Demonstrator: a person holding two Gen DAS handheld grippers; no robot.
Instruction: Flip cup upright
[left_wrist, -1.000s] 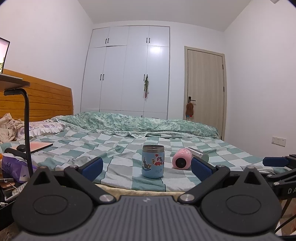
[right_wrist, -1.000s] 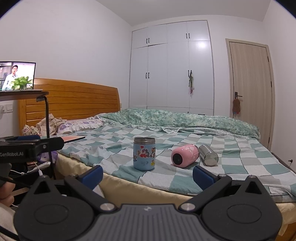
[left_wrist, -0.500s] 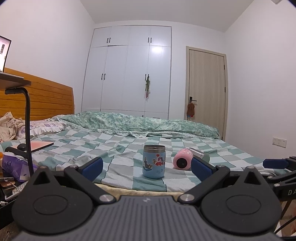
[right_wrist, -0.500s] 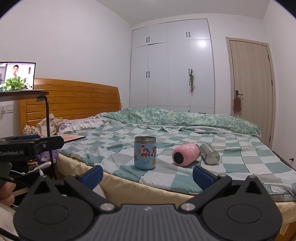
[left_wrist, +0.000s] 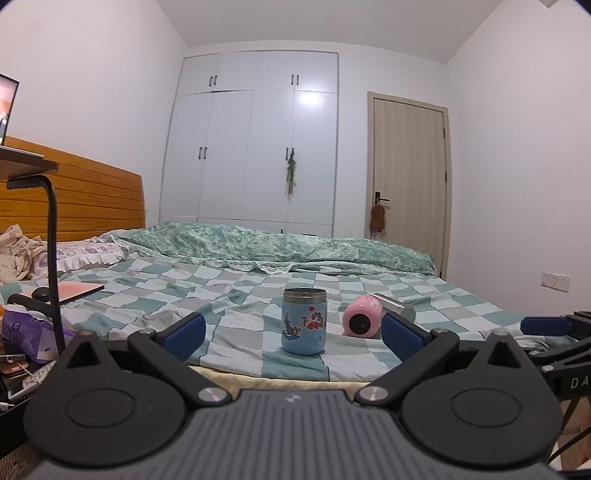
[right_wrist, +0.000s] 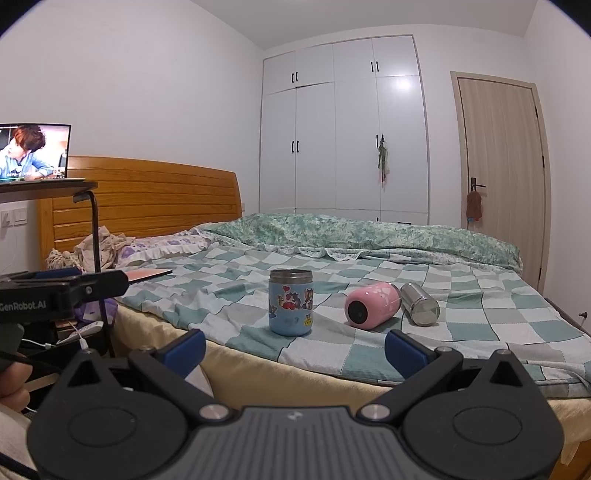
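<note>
A blue cartoon-printed cup (left_wrist: 304, 321) (right_wrist: 290, 302) stands upright on the checked bedspread near the bed's front edge. To its right a pink cup (left_wrist: 361, 317) (right_wrist: 372, 304) lies on its side, one end facing me. A steel cup (left_wrist: 397, 305) (right_wrist: 420, 304) lies on its side just behind and right of the pink one. My left gripper (left_wrist: 293, 334) is open and empty, short of the bed edge. My right gripper (right_wrist: 295, 350) is open and empty, also short of the bed. The right gripper shows at the right edge of the left wrist view (left_wrist: 546, 326).
The bed (right_wrist: 480, 332) fills the middle, with a rumpled green duvet (right_wrist: 369, 236) at the back. A black stand (left_wrist: 51, 258) and a laptop (left_wrist: 79, 291) sit at the left. A wooden headboard (right_wrist: 147, 199), wardrobe (right_wrist: 343, 129) and door (right_wrist: 502, 166) lie beyond.
Both grippers have drifted slightly, so the cups sit a little lower and closer in view. The cups have not moved. Both grippers stay open.
</note>
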